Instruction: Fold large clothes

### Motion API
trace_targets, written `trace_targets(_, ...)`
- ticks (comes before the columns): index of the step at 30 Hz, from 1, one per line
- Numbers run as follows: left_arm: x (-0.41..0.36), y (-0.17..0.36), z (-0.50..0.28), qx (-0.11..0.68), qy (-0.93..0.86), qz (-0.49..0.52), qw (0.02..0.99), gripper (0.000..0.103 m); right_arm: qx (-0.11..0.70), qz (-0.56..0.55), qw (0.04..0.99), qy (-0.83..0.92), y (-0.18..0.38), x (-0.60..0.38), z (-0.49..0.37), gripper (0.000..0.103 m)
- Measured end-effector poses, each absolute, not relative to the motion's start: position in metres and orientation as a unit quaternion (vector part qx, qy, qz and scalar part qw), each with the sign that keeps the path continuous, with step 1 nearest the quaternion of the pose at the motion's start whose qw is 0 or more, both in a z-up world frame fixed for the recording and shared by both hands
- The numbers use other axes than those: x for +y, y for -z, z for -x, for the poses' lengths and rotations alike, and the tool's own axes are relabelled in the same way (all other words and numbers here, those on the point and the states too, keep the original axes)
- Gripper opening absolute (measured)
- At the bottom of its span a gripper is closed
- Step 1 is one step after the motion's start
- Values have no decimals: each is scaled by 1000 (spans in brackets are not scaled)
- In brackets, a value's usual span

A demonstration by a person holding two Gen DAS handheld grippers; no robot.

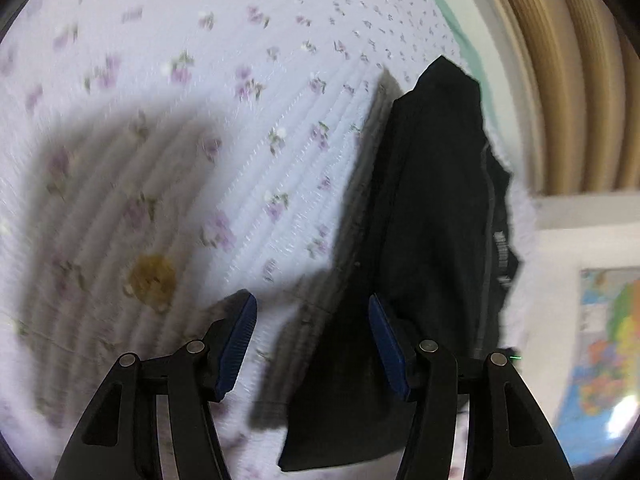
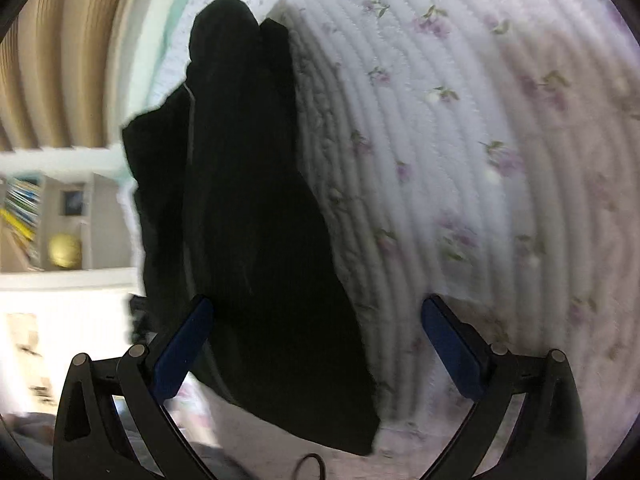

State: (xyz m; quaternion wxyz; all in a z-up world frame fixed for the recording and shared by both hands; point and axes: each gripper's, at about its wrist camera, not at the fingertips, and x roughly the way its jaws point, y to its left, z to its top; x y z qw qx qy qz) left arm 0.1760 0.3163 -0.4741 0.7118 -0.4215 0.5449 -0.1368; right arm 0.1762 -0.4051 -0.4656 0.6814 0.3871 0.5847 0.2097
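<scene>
Our left gripper [image 1: 312, 344] has its two blue-padded fingers [image 1: 240, 344] spread wide, with nothing clamped between them; we hold it above the bed, and the near end of the black garment [image 1: 432, 208] shows in the gap and behind the right-hand finger. We cannot tell whether that finger touches the cloth. Our right gripper [image 2: 320, 348] is likewise spread wide and holds nothing, its blue fingers [image 2: 180, 354] standing to either side of the same black garment [image 2: 248, 208], whose near end shows between them. The garment lies folded into a long, narrow, layered strip running away from us along the edge of the bed, on the white quilted bedspread [image 1: 224, 92] printed with small purple flowers. In the left wrist view it sits to the right of centre, with a pale line of stitching and a band of lettering too blurred for us to read. A brownish stain [image 1: 152, 280] marks the bedspread near the left finger, inside a broad shadow. Beyond the bed's edge we see beige pleated curtains [image 1: 568, 80] and a colourful map [image 1: 608, 344] on the wall. In the right wrist view a shelf of books [image 2: 20, 208] and a yellow ball [image 2: 64, 250] stand to the left, and a dark cable loop [image 2: 310, 466] lies at the bottom.
</scene>
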Motion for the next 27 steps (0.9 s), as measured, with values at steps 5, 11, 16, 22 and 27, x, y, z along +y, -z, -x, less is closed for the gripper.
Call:
trace_targets(5, 309, 484, -171, 530, 175, 460, 691, 59, 600, -371, 658, -264, 470, -390, -196, 103)
trace_targets(11, 295, 497, -167, 455, 217, 568, 651, 66, 596, -371, 643, -305, 470, -351, -219, 103)
trace_targets(16, 300, 502, -153, 414, 230, 618, 627, 74, 587, -400, 642, -288, 475, -346, -225, 103)
trace_targets(22, 276, 473, -157, 422, 264, 576, 648, 74, 605, -347, 668, -260, 462, -339, -219, 95)
trace_targets(27, 276, 464, -145, 407, 279, 577, 651, 80, 599, -361, 665, -262, 462, -344, -218, 95)
